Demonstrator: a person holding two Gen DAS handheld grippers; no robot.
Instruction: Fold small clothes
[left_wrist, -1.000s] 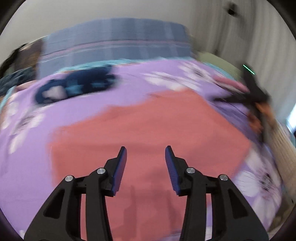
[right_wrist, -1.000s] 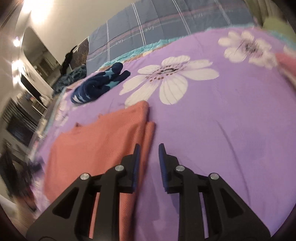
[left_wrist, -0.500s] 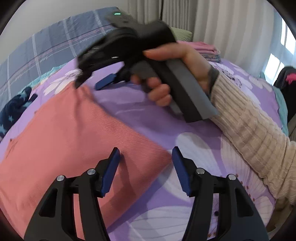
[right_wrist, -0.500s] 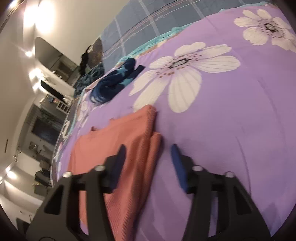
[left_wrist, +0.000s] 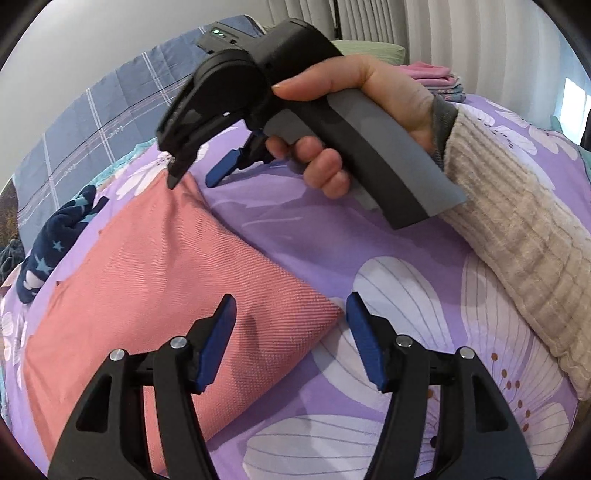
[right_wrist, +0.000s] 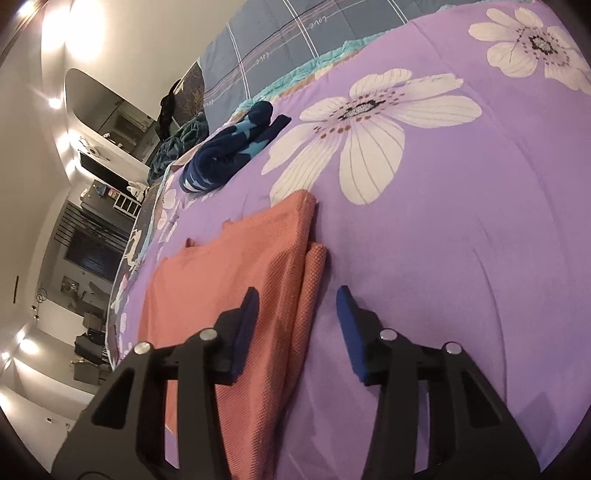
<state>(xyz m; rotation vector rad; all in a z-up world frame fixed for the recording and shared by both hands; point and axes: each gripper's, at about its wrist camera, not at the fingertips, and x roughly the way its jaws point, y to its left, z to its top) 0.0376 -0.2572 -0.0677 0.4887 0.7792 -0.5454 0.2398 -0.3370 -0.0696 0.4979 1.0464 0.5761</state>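
The right gripper (right_wrist: 295, 321), nearly closed a second ago, is now spread wide over the folded edge of the pink cloth (right_wrist: 229, 280), which lies flat on the bedspread (right_wrist: 443, 240). The left gripper (left_wrist: 288, 336) is held apart at the near corner. A fresh fold seems prepared.

A bed carries everything, spread with a purple bedspread (right_wrist: 461, 229) printed with large white flowers. Flat on it lies a folded salmon-pink garment (left_wrist: 155, 280), its layered edge showing in the right wrist view (right_wrist: 295, 273). Well apart from it, nearer the head of the bed, sits a bundled navy garment with pale stars (right_wrist: 229, 147). A blue checked quilt (right_wrist: 295, 33) lies beyond, and a pink folded stack (left_wrist: 436, 75), possibly more clothes, rests at the far edge.
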